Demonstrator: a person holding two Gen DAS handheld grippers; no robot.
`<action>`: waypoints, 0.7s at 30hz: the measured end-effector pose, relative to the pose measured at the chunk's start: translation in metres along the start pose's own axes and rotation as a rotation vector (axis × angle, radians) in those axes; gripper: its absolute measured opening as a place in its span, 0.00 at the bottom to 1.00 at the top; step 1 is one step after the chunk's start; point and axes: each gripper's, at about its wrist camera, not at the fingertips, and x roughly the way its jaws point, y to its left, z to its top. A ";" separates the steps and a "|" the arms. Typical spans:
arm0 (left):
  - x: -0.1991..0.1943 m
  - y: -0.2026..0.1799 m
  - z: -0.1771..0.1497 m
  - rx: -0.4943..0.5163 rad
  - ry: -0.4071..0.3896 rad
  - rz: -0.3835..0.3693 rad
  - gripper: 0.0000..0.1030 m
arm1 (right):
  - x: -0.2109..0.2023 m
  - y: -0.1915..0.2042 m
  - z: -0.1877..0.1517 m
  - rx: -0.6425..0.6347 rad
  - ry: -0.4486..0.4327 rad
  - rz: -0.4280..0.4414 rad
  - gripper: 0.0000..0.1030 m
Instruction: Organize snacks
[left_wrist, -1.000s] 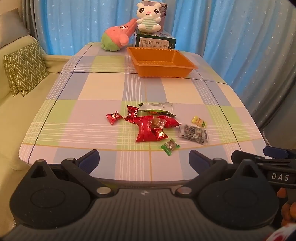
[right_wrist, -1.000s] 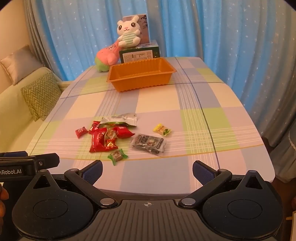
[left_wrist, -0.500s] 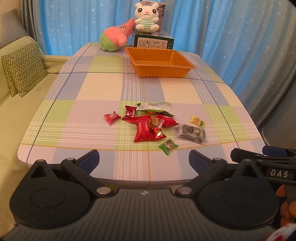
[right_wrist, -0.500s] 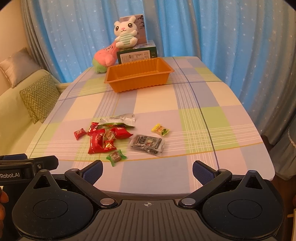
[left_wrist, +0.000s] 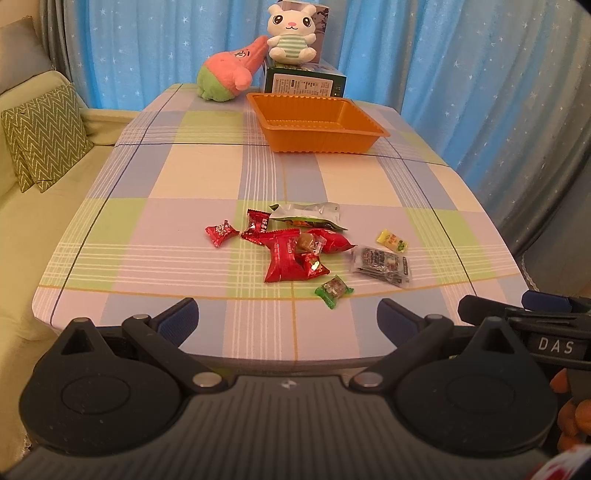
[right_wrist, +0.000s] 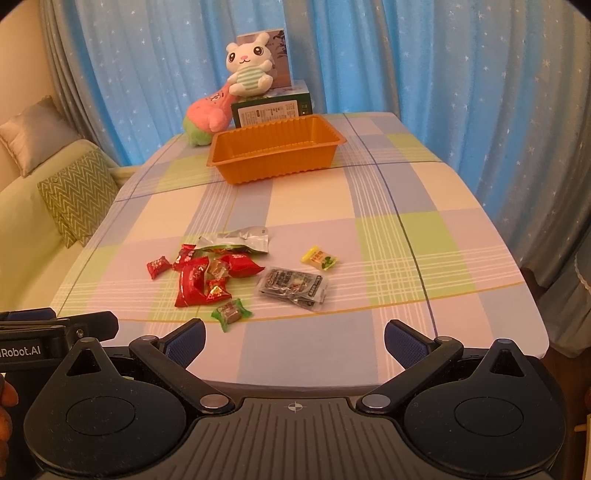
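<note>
A zigzag cushion (left_wrist: 44, 136) sits on the sofa left of the counter (left_wrist: 207, 173). The left tongs (left_wrist: 288, 317) and right tongs (right_wrist: 294, 338) gape wide, empty, at the near edge. Snacks (left_wrist: 295, 251) lie scattered mid-counter; beyond stands the empty orange tray (left_wrist: 317, 125), plush toys (left_wrist: 229, 74) behind it.

My right claw (right_wrist: 294, 341) hangs over the near edge of the checked table (right_wrist: 406, 229), with its two blue pads wide apart and nothing between them. Just ahead lies a green candy (right_wrist: 231, 312), and beyond it a heap of red packets (right_wrist: 202, 278). A clear dark packet (right_wrist: 294, 288) and a small yellow candy (right_wrist: 320, 258) lie to the right of the heap. The orange tray (right_wrist: 277, 155) stands empty at the far end. My left claw (right_wrist: 59, 334) shows at the left edge.
</note>
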 end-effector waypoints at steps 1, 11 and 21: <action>0.000 0.000 0.000 0.000 -0.001 0.000 0.99 | 0.000 0.000 0.000 -0.001 0.000 -0.001 1.00; 0.002 -0.003 -0.001 0.006 0.003 -0.005 0.99 | 0.001 0.000 -0.003 0.005 0.002 -0.002 1.00; 0.002 -0.003 -0.001 0.003 0.004 -0.003 0.99 | 0.002 -0.002 -0.004 0.010 0.000 -0.003 1.00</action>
